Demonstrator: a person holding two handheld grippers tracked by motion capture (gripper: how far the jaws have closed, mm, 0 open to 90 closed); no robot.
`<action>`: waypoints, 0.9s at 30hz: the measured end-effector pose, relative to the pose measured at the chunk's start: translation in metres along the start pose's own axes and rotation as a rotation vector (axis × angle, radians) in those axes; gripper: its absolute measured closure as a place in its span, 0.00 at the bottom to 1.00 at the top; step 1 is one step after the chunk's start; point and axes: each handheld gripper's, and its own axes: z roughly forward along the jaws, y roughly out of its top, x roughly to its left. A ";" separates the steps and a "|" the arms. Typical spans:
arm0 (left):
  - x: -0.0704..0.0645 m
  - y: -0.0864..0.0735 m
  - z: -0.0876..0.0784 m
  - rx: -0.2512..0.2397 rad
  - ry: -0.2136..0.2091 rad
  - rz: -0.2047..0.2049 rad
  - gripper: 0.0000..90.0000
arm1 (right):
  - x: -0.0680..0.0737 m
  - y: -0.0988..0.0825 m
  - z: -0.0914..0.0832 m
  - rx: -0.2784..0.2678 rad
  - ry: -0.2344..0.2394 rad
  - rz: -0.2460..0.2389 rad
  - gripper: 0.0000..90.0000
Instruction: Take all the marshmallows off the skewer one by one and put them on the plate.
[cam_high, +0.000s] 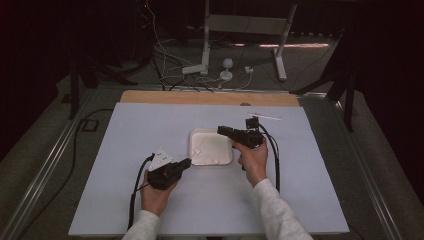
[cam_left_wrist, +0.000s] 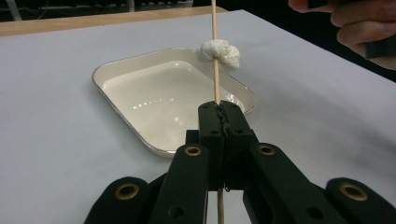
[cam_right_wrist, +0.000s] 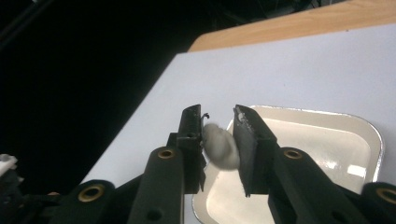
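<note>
A white tray (cam_high: 212, 150) lies in the middle of the pale mat. From its near left corner my left gripper (cam_high: 189, 161) points at it. In the left gripper view that gripper (cam_left_wrist: 219, 109) is shut on a thin wooden skewer (cam_left_wrist: 215, 79), which stands upright over the tray (cam_left_wrist: 159, 102). A white soft lump (cam_left_wrist: 220, 53) is threaded on the skewer. My right gripper (cam_high: 220, 130) hovers over the tray's far right corner. In the right gripper view it (cam_right_wrist: 217, 114) is shut on a second white lump (cam_right_wrist: 219, 147), with the tray (cam_right_wrist: 336, 144) below and behind it.
The pale mat (cam_high: 150, 200) covers a wooden table whose bare edge (cam_high: 210, 97) shows at the back. A thin white stick (cam_high: 264, 117) lies on the mat at the back right. Cables and metal stand legs (cam_high: 205, 65) are on the floor beyond.
</note>
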 end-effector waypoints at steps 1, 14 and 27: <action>0.000 0.000 0.000 0.001 -0.001 0.000 1.00 | -0.001 0.000 0.002 0.007 -0.004 -0.005 0.80; 0.002 0.000 0.002 0.006 0.015 -0.018 1.00 | -0.003 -0.007 0.019 0.061 -0.088 -0.036 0.52; 0.004 0.001 -0.001 -0.010 0.028 -0.031 1.00 | 0.026 -0.023 0.022 0.103 0.034 -0.101 0.41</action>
